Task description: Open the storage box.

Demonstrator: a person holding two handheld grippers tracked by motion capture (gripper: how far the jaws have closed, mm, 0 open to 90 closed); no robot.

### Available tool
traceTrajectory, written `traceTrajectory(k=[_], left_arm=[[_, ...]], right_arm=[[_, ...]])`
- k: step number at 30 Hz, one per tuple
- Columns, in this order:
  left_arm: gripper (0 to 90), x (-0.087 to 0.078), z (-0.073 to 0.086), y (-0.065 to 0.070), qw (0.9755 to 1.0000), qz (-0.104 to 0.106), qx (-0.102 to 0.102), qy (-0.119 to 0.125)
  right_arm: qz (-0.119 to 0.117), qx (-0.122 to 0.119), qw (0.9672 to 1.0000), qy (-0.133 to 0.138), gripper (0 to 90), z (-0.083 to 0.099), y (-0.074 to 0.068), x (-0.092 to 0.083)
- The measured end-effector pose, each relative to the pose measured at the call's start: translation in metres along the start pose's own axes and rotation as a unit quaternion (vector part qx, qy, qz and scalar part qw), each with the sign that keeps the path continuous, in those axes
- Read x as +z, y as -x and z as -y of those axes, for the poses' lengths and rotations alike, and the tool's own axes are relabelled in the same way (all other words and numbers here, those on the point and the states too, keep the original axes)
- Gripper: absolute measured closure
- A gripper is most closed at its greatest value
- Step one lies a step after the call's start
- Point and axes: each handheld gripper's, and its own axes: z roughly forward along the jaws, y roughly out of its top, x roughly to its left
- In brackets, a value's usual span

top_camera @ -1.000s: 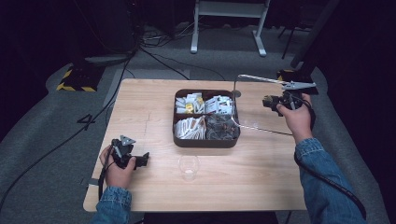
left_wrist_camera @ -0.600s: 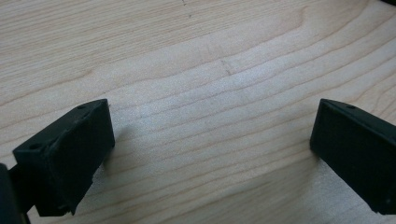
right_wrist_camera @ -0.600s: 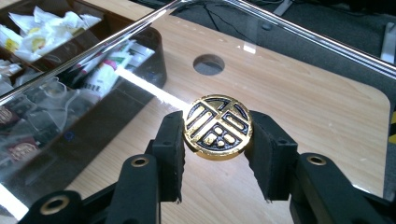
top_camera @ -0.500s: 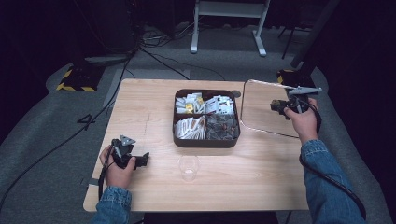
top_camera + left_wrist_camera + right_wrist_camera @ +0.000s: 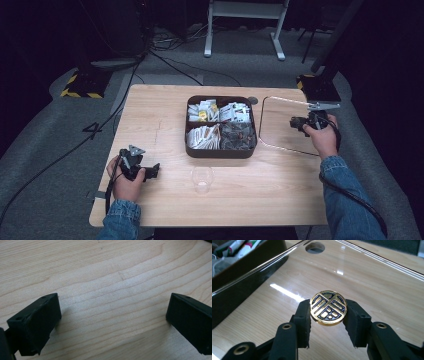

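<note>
Right gripper [image 5: 328, 315] clamped on gold knob [image 5: 328, 308] of clear lid [image 5: 287, 125], held just above table [image 5: 280, 190], right of tea box [image 5: 220, 150]. Left gripper [image 5: 112, 322] resting near corner, jaws wide apart, holding nothing.

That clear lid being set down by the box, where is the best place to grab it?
By its round gold knob, pinched from two opposite sides, as the right gripper is shut on it now. The lid is a thin, flat, slippery clear sheet lying low over the table, so its edges offer little to hold; the raised knob does.
</note>
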Motion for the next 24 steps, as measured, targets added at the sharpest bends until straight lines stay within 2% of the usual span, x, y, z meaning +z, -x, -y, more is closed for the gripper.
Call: traceTrajectory(k=[14,24], left_arm=[[0.2,0.000,0.000,0.000,1.0000,0.000,0.000,0.000],[0.2,0.000,0.000,0.000,1.0000,0.000,0.000,0.000]], right_arm=[[-0.005,-0.001,0.9998,-0.018,58.5,0.021,-0.002,0.018],[-0.008,0.009,0.9996,-0.027,58.4,0.034,-0.003,0.026]])
